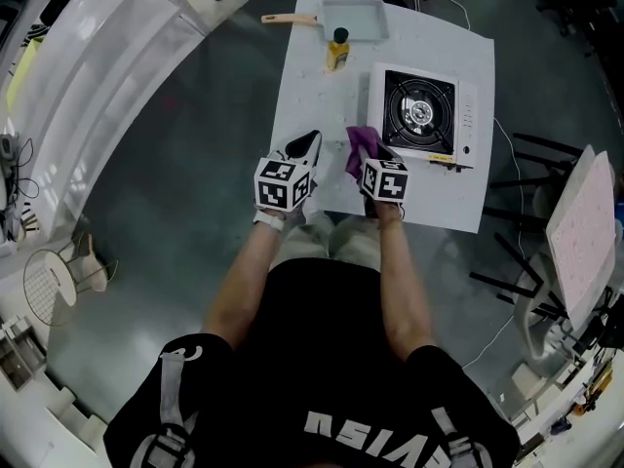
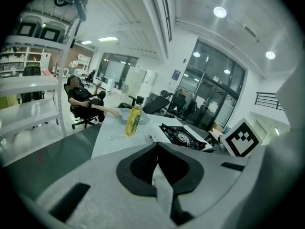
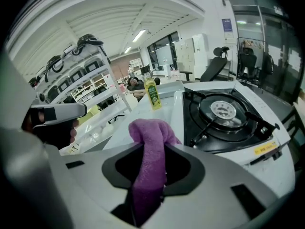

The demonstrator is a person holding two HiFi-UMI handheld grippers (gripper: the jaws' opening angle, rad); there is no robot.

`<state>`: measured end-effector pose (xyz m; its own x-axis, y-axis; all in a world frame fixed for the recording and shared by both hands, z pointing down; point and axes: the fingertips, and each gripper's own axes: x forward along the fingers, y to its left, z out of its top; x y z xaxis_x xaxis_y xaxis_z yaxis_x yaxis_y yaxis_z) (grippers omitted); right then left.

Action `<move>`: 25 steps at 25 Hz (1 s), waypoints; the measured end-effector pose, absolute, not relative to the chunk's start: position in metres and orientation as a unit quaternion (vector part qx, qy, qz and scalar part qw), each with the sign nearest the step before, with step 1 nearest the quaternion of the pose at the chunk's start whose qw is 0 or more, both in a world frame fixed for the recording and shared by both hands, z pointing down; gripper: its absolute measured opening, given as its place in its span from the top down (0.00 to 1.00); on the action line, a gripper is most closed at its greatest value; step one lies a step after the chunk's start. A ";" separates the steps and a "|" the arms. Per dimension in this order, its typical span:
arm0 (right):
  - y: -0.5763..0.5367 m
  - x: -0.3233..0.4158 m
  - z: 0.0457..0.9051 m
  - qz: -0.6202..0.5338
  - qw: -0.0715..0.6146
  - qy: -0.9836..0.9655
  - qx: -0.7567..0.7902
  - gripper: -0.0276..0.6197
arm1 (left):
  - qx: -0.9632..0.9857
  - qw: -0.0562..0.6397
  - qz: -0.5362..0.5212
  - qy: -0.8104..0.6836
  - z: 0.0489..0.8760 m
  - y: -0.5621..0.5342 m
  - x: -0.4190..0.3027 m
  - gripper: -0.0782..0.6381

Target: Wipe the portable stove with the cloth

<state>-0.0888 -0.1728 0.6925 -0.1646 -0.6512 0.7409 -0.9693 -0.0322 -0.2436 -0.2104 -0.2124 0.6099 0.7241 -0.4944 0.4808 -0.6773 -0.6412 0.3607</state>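
The portable stove is white with a black burner and sits at the right of the white table. My right gripper hangs just short of the stove's near-left corner, shut on a purple cloth. In the right gripper view the cloth bulges out between the jaws of that gripper, with the stove close ahead to the right. My left gripper hovers beside it over the table, jaws together and nothing in them. In its own view the left gripper faces the stove from a distance.
A yellow bottle stands left of the stove, with a pale blue tray with a wooden handle behind it. A white chair and cables are to the right of the table. White shelving runs along the left. A seated person is far off.
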 end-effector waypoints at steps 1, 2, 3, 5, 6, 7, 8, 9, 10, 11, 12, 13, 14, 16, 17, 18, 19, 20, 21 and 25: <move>-0.175 -0.087 0.694 0.380 0.210 -0.661 0.612 0.78 | 0.890 0.266 0.173 -0.328 0.611 -0.214 -0.209 0.88; -0.177 -0.086 0.695 0.382 0.210 -0.659 0.613 0.78 | 0.890 0.266 0.173 -0.327 0.611 -0.215 -0.207 0.88; -0.178 -0.084 0.697 0.384 0.211 -0.657 0.614 0.78 | 0.890 0.267 0.173 -0.326 0.612 -0.216 -0.205 0.88; -0.180 -0.081 0.700 0.388 0.211 -0.652 0.616 0.78 | 0.892 0.267 0.173 -0.322 0.611 -0.217 -0.200 0.88; -0.182 -0.080 0.701 0.389 0.210 -0.650 0.618 0.78 | 0.892 0.267 0.174 -0.320 0.611 -0.217 -0.198 0.88; -0.185 -0.079 0.701 0.391 0.210 -0.647 0.620 0.78 | 0.893 0.267 0.174 -0.318 0.611 -0.219 -0.196 0.88; -0.188 -0.078 0.702 0.392 0.209 -0.644 0.623 0.78 | 0.893 0.268 0.175 -0.316 0.611 -0.221 -0.195 0.88; -0.192 -0.078 0.703 0.394 0.209 -0.641 0.625 0.78 | 0.893 0.268 0.176 -0.316 0.612 -0.223 -0.194 0.88; -0.195 -0.078 0.703 0.395 0.209 -0.638 0.627 0.78 | 0.893 0.268 0.178 -0.315 0.612 -0.226 -0.194 0.88; -0.198 -0.079 0.703 0.397 0.210 -0.635 0.629 0.78 | 0.893 0.268 0.179 -0.315 0.611 -0.228 -0.194 0.88; -0.202 -0.079 0.703 0.398 0.210 -0.632 0.631 0.78 | 0.893 0.267 0.179 -0.314 0.611 -0.232 -0.194 0.88; -0.207 -0.079 0.703 0.400 0.210 -0.630 0.632 0.78 | 0.893 0.267 0.180 -0.314 0.610 -0.236 -0.194 0.88; -0.212 -0.079 0.703 0.401 0.209 -0.628 0.633 0.78 | 0.893 0.266 0.180 -0.314 0.610 -0.241 -0.193 0.88; -0.221 -0.079 0.704 0.405 0.208 -0.625 0.634 0.78 | 0.894 0.266 0.181 -0.313 0.609 -0.251 -0.192 0.88; -0.225 -0.078 0.704 0.407 0.208 -0.625 0.634 0.78 | 0.894 0.266 0.181 -0.313 0.610 -0.256 -0.190 0.88; -0.230 -0.077 0.705 0.409 0.207 -0.624 0.633 0.78 | 0.894 0.266 0.181 -0.313 0.611 -0.261 -0.189 0.88; -0.235 -0.076 0.706 0.412 0.205 -0.623 0.633 0.78 | 0.893 0.267 0.181 -0.313 0.612 -0.266 -0.187 0.88; -0.241 -0.075 0.706 0.416 0.201 -0.622 0.632 0.78 | 0.893 0.267 0.181 -0.314 0.612 -0.272 -0.184 0.88; -0.247 -0.074 0.706 0.424 0.194 -0.620 0.632 0.78 | 0.892 0.269 0.180 -0.314 0.613 -0.278 -0.182 0.88; -0.270 -0.066 0.704 0.448 0.172 -0.604 0.637 0.78 | 0.892 0.270 0.180 -0.314 0.612 -0.299 -0.172 0.88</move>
